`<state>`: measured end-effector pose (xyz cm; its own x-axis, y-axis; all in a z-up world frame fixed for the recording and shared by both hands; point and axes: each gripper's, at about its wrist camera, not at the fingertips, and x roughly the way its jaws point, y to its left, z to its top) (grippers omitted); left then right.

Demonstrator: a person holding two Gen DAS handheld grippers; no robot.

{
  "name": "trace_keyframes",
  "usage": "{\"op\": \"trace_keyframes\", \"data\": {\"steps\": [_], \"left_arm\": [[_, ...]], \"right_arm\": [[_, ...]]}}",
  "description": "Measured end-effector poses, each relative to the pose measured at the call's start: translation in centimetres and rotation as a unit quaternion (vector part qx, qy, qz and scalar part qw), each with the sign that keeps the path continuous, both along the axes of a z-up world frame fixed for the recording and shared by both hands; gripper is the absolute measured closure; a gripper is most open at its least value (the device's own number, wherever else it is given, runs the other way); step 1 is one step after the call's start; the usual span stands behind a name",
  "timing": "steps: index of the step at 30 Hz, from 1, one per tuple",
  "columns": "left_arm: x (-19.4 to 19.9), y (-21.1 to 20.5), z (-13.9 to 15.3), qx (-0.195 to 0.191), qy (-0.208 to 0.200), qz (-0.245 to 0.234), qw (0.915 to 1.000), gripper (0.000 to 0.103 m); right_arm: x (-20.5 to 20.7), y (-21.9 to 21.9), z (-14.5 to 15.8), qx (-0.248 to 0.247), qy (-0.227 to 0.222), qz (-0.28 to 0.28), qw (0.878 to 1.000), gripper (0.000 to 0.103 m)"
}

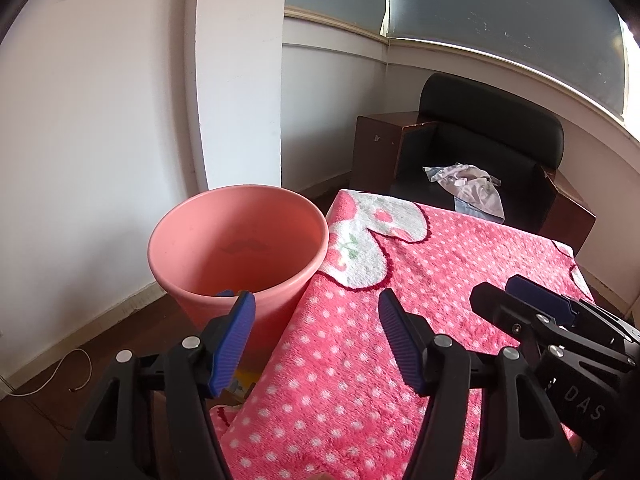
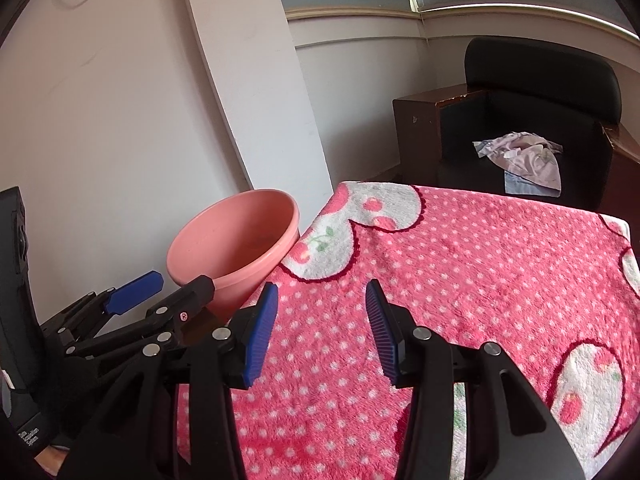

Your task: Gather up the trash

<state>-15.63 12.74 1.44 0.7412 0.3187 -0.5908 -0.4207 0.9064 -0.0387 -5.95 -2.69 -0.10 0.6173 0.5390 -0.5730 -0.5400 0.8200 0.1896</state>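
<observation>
A pink plastic bin (image 1: 240, 248) stands on the floor against the left edge of a table covered with a pink polka-dot cloth (image 1: 400, 340). It also shows in the right wrist view (image 2: 236, 248). Something blue and yellow lies at its bottom, mostly hidden behind the near rim. My left gripper (image 1: 316, 320) is open and empty, above the table's left edge beside the bin. My right gripper (image 2: 320, 312) is open and empty over the cloth; it also shows in the left wrist view (image 1: 520, 300). No loose trash shows on the cloth.
A black armchair (image 1: 492, 148) with wooden sides stands beyond the table's far end, with crumpled cloth (image 1: 468, 188) on its seat. A white wall and pillar (image 1: 240, 80) rise behind the bin. A white cable (image 1: 68, 376) lies on the floor at left.
</observation>
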Motion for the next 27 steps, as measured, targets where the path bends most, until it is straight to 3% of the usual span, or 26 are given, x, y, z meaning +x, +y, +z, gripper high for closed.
{"op": "trace_keyframes", "data": {"steps": [27], "left_arm": [[0.33, -0.60, -0.33, 0.003, 0.008, -0.006, 0.9999, 0.041]], "right_arm": [[0.11, -0.50, -0.17, 0.001, 0.001, -0.003, 1.000, 0.056]]}}
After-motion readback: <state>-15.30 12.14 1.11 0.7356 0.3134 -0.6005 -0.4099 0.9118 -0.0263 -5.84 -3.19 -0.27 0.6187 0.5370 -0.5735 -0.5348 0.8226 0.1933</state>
